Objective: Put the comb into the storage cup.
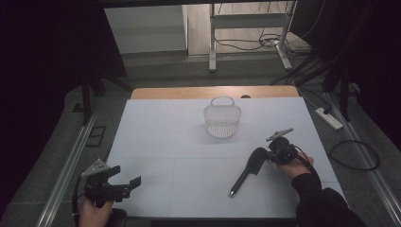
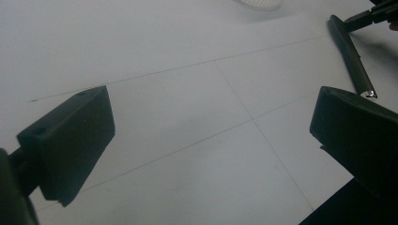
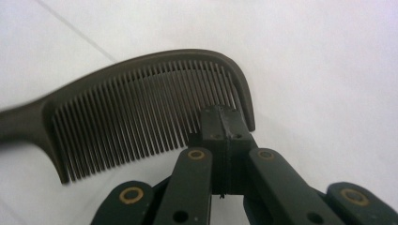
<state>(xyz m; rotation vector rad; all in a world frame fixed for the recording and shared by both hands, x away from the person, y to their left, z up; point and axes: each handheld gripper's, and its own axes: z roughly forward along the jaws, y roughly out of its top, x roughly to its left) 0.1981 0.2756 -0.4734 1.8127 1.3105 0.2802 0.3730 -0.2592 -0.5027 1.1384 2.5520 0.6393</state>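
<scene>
Both tools are matte black with blocky jaws and brass-ringed pivot screws; the left tool (image 1: 124,181) and right tool (image 1: 273,152) each carry a grey three-cornered plate. Right sleeve (image 1: 321,201) is black.

Left gripper (image 2: 211,136), jaws wide apart at lower left and right over the white table (image 2: 187,70). Comb (image 2: 349,54) at upper right, its top end at the right gripper (image 2: 371,16); basket (image 2: 260,3) at top edge.

One comb, one basket, two grippers.
Single dark comb (image 1: 248,169) with a long handle; single white mesh basket (image 1: 222,118) (one loop handle on top); left gripper (image 1: 126,181) and right gripper (image 1: 269,155), two black jaws each.
</scene>
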